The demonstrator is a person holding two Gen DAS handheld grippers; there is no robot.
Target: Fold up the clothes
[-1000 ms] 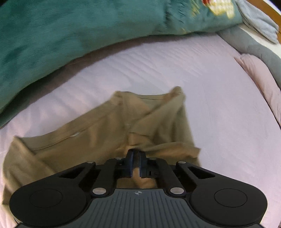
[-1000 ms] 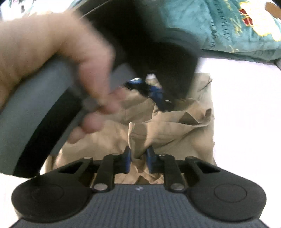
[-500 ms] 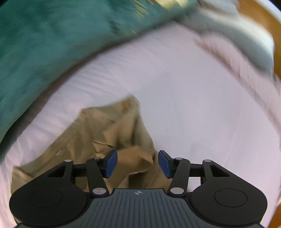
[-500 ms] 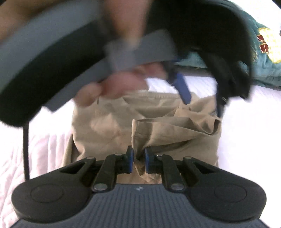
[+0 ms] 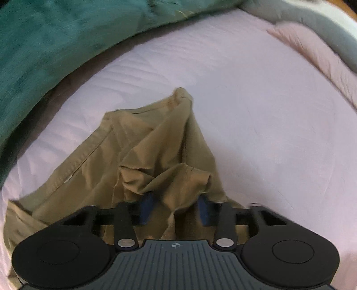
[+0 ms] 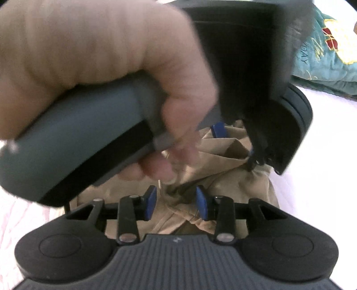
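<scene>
Over on the left a teal blanket point(image 5: 44, 44) is lying heaped along the far side of the bed point(image 5: 267, 111), whose pale pink sheet is carrying everything. Just in from it the tan garment point(image 5: 142, 156) is lying crumpled on the sheet, its seamed edge running off to the left and one corner peaking up toward the middle of the bed. The left hand-held gripper point(image 5: 175, 208) is hanging right over the near end of that garment with its jaws standing wide apart; a ridge of bunched cloth is rising between the blue pads point(image 5: 146, 208), loose and unpinched. Farther right the sheet is lying bare, and at the far right edge a pink pillow point(image 5: 312, 55) and a grey roll point(image 5: 312, 20) are sitting against each other.

From the right side, the person's left hand point(image 6: 100, 55) is filling the left half of the view, gripping the grey handle of its tool above the tan garment point(image 6: 223, 169). Below it the right hand-held gripper point(image 6: 176, 201) is also standing open, its pads point(image 6: 202, 203) apart with a wrinkled fold of the cloth lying between and under them, held by neither. The teal blanket point(image 6: 323, 55), embroidered with lettering, is showing at the upper right beyond the garment.
</scene>
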